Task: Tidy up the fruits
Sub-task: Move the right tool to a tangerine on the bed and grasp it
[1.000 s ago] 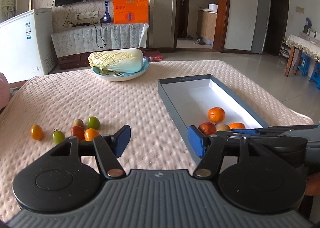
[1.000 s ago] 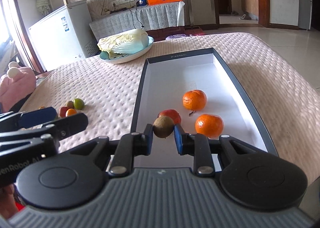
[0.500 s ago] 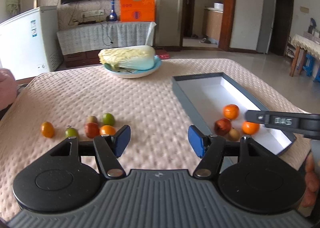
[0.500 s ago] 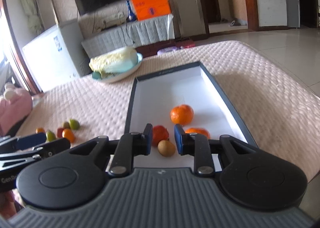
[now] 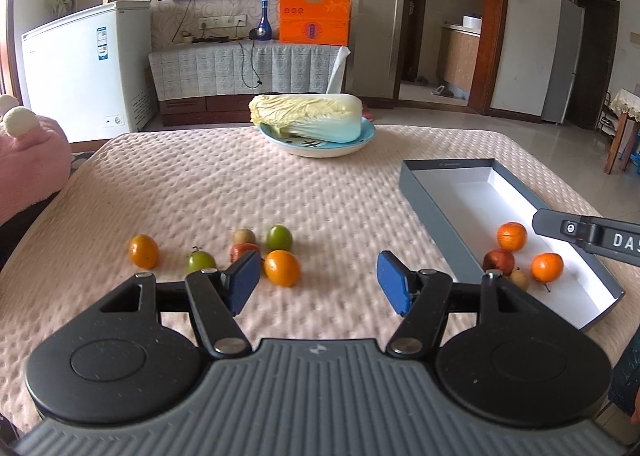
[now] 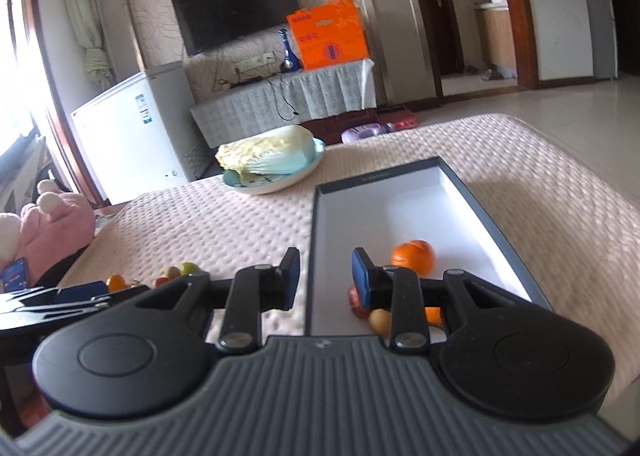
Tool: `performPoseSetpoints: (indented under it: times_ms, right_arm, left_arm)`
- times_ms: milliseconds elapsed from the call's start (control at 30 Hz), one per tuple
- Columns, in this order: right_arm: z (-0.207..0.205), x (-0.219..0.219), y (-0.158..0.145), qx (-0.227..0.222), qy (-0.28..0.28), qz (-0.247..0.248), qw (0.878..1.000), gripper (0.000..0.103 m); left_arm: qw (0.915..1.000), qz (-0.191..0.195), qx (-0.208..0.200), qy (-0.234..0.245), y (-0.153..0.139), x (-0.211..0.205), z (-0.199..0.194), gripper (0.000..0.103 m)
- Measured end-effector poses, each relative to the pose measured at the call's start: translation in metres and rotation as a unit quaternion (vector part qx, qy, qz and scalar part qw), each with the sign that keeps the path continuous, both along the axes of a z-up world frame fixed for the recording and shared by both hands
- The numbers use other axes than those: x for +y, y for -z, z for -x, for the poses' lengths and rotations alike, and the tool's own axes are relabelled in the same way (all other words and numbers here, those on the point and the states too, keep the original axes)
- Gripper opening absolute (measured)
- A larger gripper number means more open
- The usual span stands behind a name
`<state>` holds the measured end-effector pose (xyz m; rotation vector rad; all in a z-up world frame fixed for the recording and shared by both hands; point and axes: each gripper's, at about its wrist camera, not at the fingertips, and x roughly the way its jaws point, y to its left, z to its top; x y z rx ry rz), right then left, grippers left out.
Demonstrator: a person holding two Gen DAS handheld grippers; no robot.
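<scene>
Four fruits in box: two dimpled round oranges [image 5: 511, 236], a glossy red fruit [image 5: 499, 261] and a small tan one [image 5: 519, 278], at the near end.
Box [image 5: 436, 198]: long grey rectangle, white inside, by the table's right edge.
Loose fruits [image 5: 282, 267]: six small smooth rounds, near the left edge.
Table [image 5: 248, 192]: pink bumpy quilted cover.
Right gripper [image 6: 325, 280]: jaws opening, nothing between.
Left gripper [image 5: 318, 282]: jaws apart, empty.

Right gripper [image 6: 325, 276] opening, empty, above grey box's [image 6: 496, 228] near end; inside, an orange [image 6: 414, 254], red fruit [image 6: 354, 298] and small brown fruit [image 6: 379, 320].
</scene>
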<state>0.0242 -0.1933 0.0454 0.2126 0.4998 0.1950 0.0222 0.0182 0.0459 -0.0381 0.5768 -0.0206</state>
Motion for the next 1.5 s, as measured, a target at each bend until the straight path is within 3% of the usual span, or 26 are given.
performPoseSetpoints:
  times_ms: [133,600,1500]
  right_arm:
    - [0.003,0.015,-0.003,-0.020,-0.014,0.010,1.000,0.047]
    - [0.003,0.082,0.005,-0.029,-0.106,0.066,0.992,0.047]
    - [-0.030,0.149,0.040,0.031,-0.159,0.075,0.984,0.047]
  left_arm:
    - [1.0000,0.004,0.000,-0.009,0.000,0.010,0.000,0.073]
    - [0.9994,0.002,-0.002,-0.035,0.002,0.051,0.002,0.073]
    - [0.9959,0.026,-0.008,-0.087,0.001,0.111,0.011,0.073]
